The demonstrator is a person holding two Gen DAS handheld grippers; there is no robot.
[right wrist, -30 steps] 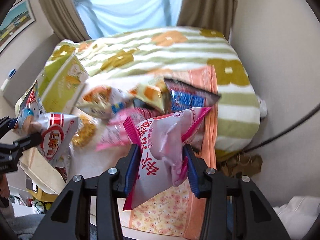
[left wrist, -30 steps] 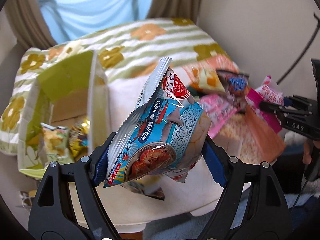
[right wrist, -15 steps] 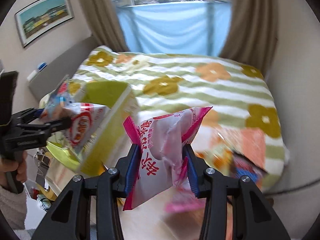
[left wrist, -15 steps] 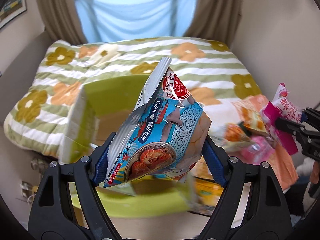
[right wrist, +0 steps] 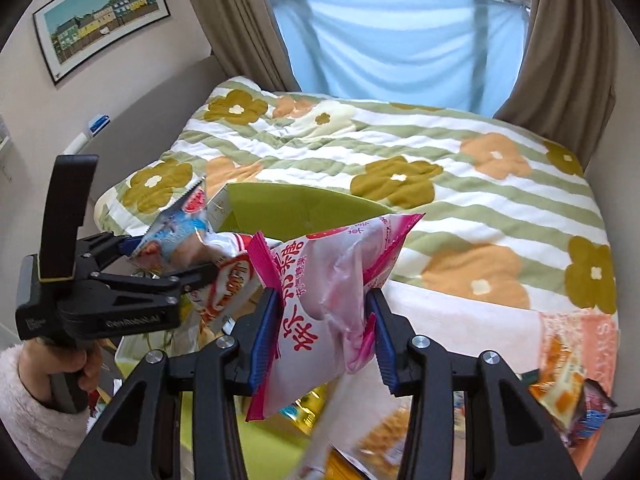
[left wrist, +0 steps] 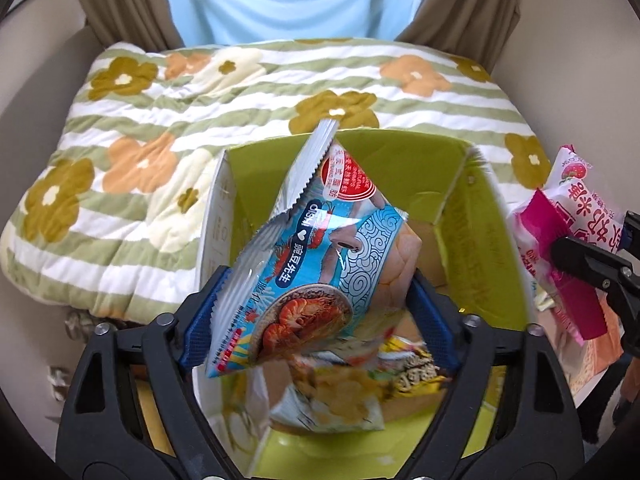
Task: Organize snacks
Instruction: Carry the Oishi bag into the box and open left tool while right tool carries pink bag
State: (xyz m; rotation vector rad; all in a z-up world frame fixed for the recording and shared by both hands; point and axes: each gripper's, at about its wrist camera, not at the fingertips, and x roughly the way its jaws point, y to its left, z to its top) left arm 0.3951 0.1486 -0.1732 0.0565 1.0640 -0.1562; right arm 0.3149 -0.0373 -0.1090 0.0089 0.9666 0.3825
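The blue shrimp-snack bag [left wrist: 320,264] hangs between the jaws of the left gripper [left wrist: 316,300], directly over the open green box [left wrist: 492,240]. Those jaws have just been opening; the bag is still between the blue pads, but whether they still press on it cannot be told. Inside the box, below the bag, lie other snack packets [left wrist: 360,392], blurred. The pink-and-white snack bag [right wrist: 324,304] is clamped between the jaws of the right gripper [right wrist: 320,332], held above the box's near right edge; in the left wrist view it shows at the right border. A hand [right wrist: 76,368] in a fluffy white sleeve grips the left gripper's handle. The box stands in front of a bed under a green-striped floral quilt [left wrist: 160,128]. More snack packets [right wrist: 568,376] lie on an orange cloth at the right. Behind the bed hang brown curtains [right wrist: 228,20] and a light blue sheet [right wrist: 400,40]; a framed picture [right wrist: 100,12] hangs on the left wall.
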